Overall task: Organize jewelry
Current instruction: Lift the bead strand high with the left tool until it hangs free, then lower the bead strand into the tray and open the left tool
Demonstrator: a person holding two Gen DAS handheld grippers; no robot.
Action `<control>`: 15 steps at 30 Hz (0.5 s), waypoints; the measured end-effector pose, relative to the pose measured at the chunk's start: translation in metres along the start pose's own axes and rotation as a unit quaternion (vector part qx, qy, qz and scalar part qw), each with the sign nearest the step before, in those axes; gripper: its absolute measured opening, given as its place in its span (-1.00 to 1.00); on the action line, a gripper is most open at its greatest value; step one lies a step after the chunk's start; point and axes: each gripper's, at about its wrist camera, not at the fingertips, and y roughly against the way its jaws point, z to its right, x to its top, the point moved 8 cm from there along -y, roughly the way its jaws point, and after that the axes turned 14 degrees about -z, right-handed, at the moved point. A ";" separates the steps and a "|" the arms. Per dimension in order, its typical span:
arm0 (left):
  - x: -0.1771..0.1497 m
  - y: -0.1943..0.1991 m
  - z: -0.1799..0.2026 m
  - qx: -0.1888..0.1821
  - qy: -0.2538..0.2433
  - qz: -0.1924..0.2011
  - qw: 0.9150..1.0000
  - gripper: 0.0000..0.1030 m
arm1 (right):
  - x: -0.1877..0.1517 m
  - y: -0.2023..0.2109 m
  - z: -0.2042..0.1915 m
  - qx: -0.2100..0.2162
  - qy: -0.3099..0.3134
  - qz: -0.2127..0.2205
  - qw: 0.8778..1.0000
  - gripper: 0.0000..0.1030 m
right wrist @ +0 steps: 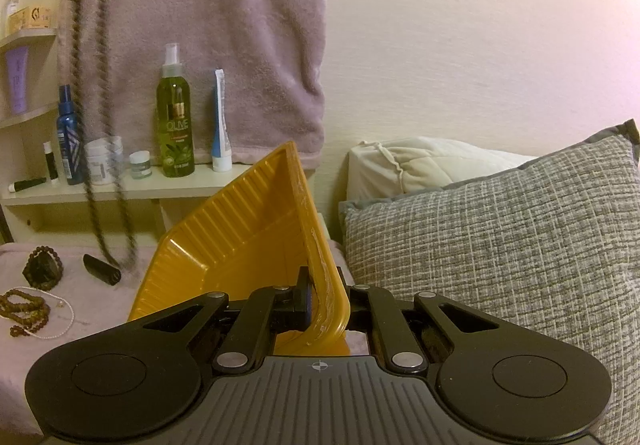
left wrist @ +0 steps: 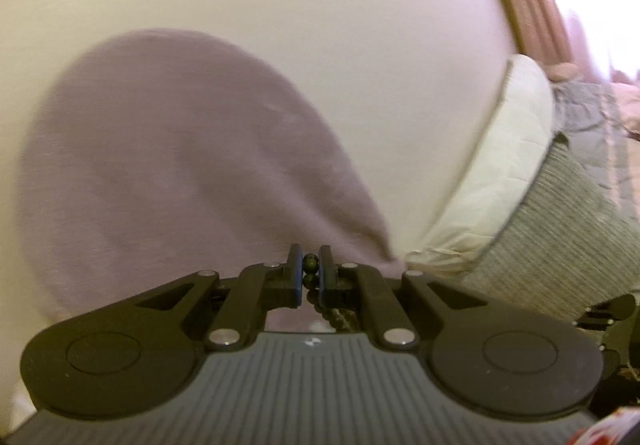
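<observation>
Left gripper (left wrist: 310, 269) pinches dark bead necklace (left wrist: 310, 260) while right gripper (right wrist: 326, 295) clamps tilted yellow tray (right wrist: 240, 241)

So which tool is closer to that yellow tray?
Right. The right tool is clamped on the tray's rim, holding it tilted. The left tool holds dark beads; no tray shows in its view.

Bottles (right wrist: 175, 113) on shelf (right wrist: 120, 191); tray (right wrist: 240, 237) left of pillow (right wrist: 500, 237).
</observation>
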 end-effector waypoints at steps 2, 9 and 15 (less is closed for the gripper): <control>0.002 -0.011 0.013 -0.018 -0.014 -0.007 1.000 -0.88 | 0.000 0.000 0.000 -0.001 0.001 0.000 1.000 -0.84; -0.005 -0.045 0.056 -0.088 -0.075 -0.014 0.993 -0.88 | -0.001 0.000 0.000 0.001 0.002 -0.002 1.000 -0.84; -0.028 -0.066 0.105 -0.119 -0.208 -0.024 0.971 -0.88 | -0.001 -0.002 0.001 -0.001 0.002 -0.004 1.000 -0.85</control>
